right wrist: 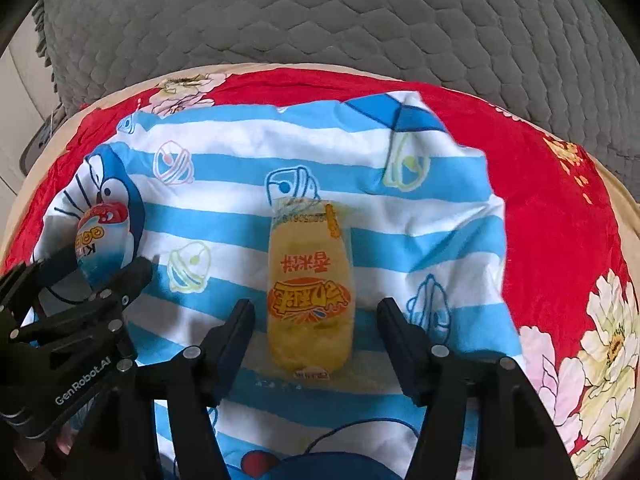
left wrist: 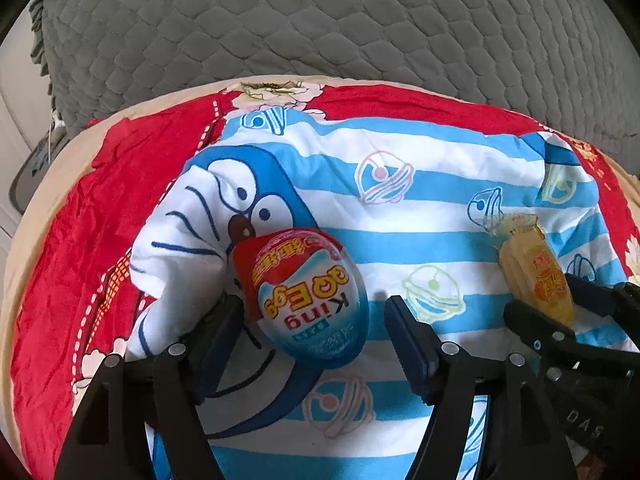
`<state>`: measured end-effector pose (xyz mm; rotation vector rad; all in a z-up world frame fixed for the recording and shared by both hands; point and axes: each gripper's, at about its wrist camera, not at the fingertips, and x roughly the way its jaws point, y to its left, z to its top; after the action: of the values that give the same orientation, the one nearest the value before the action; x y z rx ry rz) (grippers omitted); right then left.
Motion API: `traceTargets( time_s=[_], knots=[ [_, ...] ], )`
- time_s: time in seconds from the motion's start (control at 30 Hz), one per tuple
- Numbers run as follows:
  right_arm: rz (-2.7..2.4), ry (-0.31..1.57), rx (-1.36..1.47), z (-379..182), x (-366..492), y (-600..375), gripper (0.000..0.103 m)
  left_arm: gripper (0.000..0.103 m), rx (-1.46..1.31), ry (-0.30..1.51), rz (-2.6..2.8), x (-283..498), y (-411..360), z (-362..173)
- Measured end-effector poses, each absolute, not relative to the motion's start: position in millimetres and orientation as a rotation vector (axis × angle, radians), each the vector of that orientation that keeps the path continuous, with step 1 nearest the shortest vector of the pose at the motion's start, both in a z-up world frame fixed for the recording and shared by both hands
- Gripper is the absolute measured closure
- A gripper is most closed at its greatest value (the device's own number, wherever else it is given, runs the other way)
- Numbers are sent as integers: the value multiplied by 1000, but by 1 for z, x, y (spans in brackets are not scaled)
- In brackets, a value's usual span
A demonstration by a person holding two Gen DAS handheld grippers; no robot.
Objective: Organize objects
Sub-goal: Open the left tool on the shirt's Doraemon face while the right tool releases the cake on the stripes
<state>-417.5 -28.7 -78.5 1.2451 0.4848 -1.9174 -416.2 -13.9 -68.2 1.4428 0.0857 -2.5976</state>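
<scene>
A red, white and blue egg-shaped "King Egg" pack (left wrist: 310,298) lies on a blue-and-white striped cartoon cloth (left wrist: 420,208). My left gripper (left wrist: 314,316) is open, its fingers on either side of the egg; it also shows in the right wrist view (right wrist: 104,268). A yellow snack packet (right wrist: 310,292) lies on the same cloth (right wrist: 420,216). My right gripper (right wrist: 316,316) is open, its fingers on either side of the packet's near end. In the left wrist view the packet (left wrist: 534,272) lies at the right, with the right gripper (left wrist: 560,300) around it.
The striped cloth lies over a red floral cover (right wrist: 540,216) on a rounded surface. A grey quilted cover (left wrist: 320,20) rises behind it. A light floor and a mat (left wrist: 28,176) show at the far left.
</scene>
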Motion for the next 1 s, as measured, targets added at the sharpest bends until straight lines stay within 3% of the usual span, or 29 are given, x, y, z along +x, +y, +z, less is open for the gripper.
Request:
traceTargets(
  time_s=[0.2, 0.67, 0.87, 1.0],
  knots=[
    [-1921, 458, 1245, -71, -417, -22, 33, 25, 1474, 153, -2602, -408, -20, -64],
    [-1906, 443, 1225, -62, -403, -3, 32, 24, 1463, 172, -2603, -387, -18, -55],
    [-1929, 425, 1210, -52, -400, 5, 22, 22, 1453, 175, -2572, -377, -16, -50],
    [-1932, 406, 1200, -43, -397, 10, 21, 19, 1445, 169, -2586, -371, -12, -44]
  ],
)
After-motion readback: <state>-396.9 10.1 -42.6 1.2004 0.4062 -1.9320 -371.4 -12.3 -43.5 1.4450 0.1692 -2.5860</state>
